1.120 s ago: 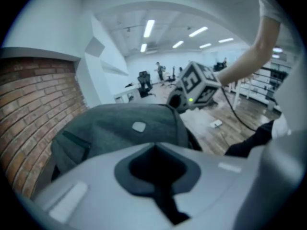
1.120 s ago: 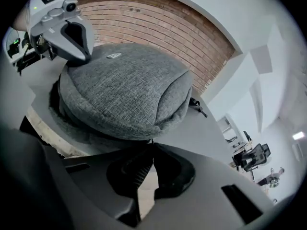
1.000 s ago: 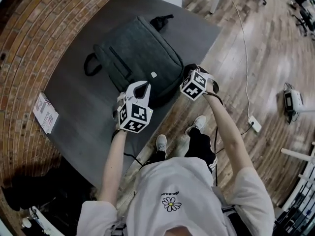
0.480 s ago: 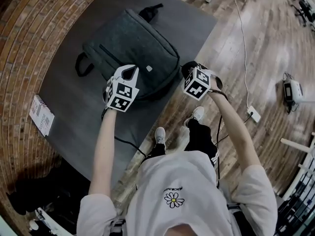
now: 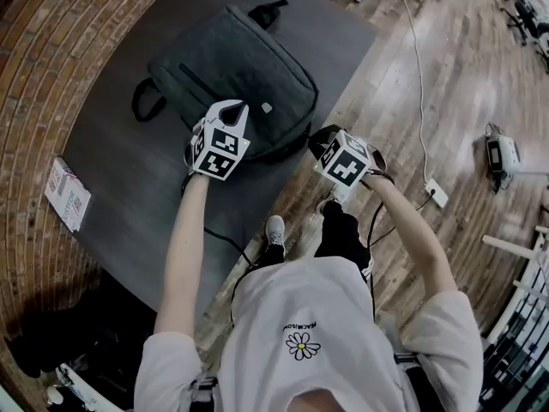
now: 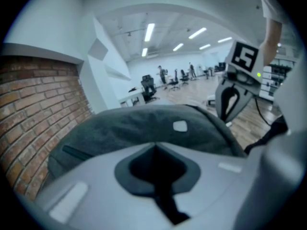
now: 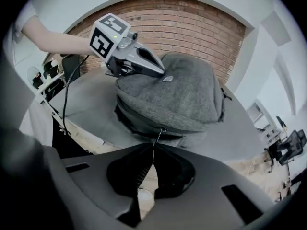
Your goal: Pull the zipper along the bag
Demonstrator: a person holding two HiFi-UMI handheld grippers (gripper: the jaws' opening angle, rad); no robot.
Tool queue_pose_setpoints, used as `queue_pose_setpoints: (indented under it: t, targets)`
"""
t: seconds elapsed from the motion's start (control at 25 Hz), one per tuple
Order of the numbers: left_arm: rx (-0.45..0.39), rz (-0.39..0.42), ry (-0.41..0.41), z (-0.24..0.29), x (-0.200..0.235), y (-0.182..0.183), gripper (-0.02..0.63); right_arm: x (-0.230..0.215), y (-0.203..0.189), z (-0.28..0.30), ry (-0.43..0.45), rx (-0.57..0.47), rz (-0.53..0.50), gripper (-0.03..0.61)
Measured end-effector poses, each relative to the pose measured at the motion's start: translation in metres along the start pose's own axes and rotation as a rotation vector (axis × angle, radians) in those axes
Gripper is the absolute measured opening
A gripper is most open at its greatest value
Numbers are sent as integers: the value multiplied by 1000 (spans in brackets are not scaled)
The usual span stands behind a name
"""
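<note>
A dark grey backpack [image 5: 232,67] lies flat on the dark table [image 5: 129,161]. My left gripper [image 5: 241,110] is shut and empty, its tips resting on the bag's top panel just left of a small pale label [image 5: 268,107]. In the left gripper view the bag [image 6: 144,123] fills the space beyond my shut jaws [image 6: 154,145]. My right gripper [image 5: 317,137] is at the bag's near edge. In the right gripper view a thin zipper pull [image 7: 157,135] runs from the bag's side seam [image 7: 144,121] into the tips of my right gripper [image 7: 153,146]; those jaws are opening slightly with the pull still pinched between them.
A small printed booklet [image 5: 67,194] lies at the table's left edge beside the brick wall. The wooden floor on the right carries a cable, a power strip [image 5: 436,194] and a small device [image 5: 499,153]. The person's shoe [image 5: 274,228] stands at the table edge.
The left gripper has shifted up onto the bag's top panel beside the label. The right gripper has drawn a little away from the bag toward the person.
</note>
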State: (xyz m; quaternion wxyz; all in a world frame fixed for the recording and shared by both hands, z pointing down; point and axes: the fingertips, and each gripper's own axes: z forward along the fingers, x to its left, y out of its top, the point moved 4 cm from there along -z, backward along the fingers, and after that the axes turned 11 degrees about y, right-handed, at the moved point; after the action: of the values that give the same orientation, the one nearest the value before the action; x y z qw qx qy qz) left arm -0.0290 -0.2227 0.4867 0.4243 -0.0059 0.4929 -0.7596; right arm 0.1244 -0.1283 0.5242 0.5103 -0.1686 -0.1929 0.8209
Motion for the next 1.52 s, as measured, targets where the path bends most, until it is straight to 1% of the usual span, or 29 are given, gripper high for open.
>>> queue_pose_setpoints:
  t: [0.08,0.16,0.32,0.44,0.52,0.64,0.76,0.8,0.84,0.88,0.92,1.0,1.04,1.12,1.16,1.2,1.24,1.32,1.44,1.52]
  targets:
    - [2,-7,2,2,-1,1,-2,19,9,6,56,6,-23,8]
    - [5,-18,-1,2,-3,1,-2,38,19,14,93,7,-28,13]
    - [5,-30,-11,2,-2,0,-2,56,34,20,129,-11,25,18]
    - [3,-35,-10,3,-1,0,-2,64,46,28,149,-14,30,20]
    - [-1,-37,-10,4,0,-2,-2,66,56,37,162,-31,53,21]
    - [-10,-37,-16,3,1,-3,-2,61,55,43,162,-49,109,20]
    - [-29,-44,-39,0,0,-1,-2,56,39,40,137,-95,229,2]
    - [-39,-46,-47,-3,1,0,0,57,37,40,119,-101,241,2]
    - [-53,-51,-48,-7,4,2,0,58,37,40,94,-93,231,1]
    - [-70,-58,-30,-12,10,3,0,59,37,41,70,-76,206,1]
    - [-88,-65,12,-19,18,3,0,60,36,41,49,-58,177,0]
    - [-111,-72,130,-33,45,-3,0,61,32,40,29,-39,138,0]
    - [-110,-76,175,-38,61,-9,1,59,30,39,25,-37,127,0]
    - [-75,-91,208,-44,89,-25,140,55,28,37,20,-30,105,0]
    - [-47,-101,207,-47,99,-36,147,54,26,37,20,-24,97,0]
    - [-21,-111,203,-50,107,-48,175,55,25,38,22,-19,94,0]
    - [4,-113,197,-55,113,-60,169,57,24,38,26,-16,95,0]
    - [58,-81,166,-63,118,-84,170,58,23,39,32,-17,98,0]
    - [162,30,68,-62,108,-116,170,57,23,40,40,-18,93,0]
    - [216,97,10,-53,97,-129,172,57,24,40,47,-13,86,0]
